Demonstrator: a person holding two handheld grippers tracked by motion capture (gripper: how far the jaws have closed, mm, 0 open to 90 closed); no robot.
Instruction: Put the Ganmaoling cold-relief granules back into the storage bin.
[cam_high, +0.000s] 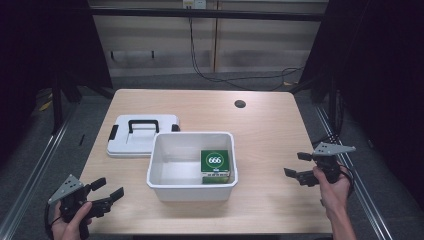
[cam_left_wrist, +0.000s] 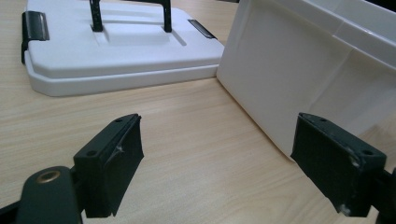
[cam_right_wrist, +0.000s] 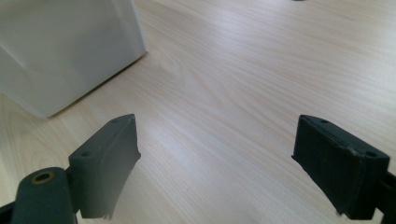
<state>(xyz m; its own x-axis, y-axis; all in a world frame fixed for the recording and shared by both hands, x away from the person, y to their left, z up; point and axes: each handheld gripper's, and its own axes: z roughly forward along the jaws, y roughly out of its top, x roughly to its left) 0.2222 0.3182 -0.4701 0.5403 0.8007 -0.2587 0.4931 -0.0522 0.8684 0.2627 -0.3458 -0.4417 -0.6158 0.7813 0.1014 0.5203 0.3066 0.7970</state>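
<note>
Currently idle, both sides. Left hand-held gripper (cam_high: 106, 189) at lower left of the high view, jaws spread wide, nothing between them; hovering over bare worktop (cam_high: 270, 130), aimed toward the near-left corner of the white bin (cam_high: 159, 165). Right hand-held gripper (cam_high: 299, 166) at right of centre, likewise gaping and empty, pointed at the bin's right wall. Symmetric flanking stance, probably chosen so either side can reach bin or lid without crossing over.

White bin at frame centre, uncovered. Green box (cam_high: 215, 164) marked "666" sitting inside, tucked into the lower-right corner, seemingly against the walls; likely loaded already and parked out of the way.

Lid (cam_high: 142, 134) lying flat, black handle up, upper left of the bin, its right edge touching or just beside the bin's rim; exact contact hard to tell. Handle-up orientation suits a direct pinch and lift. In the left gripper view, lid at upper left, bin wall at upper right.

Judged next: closing the bin. Not yet begun.
</note>
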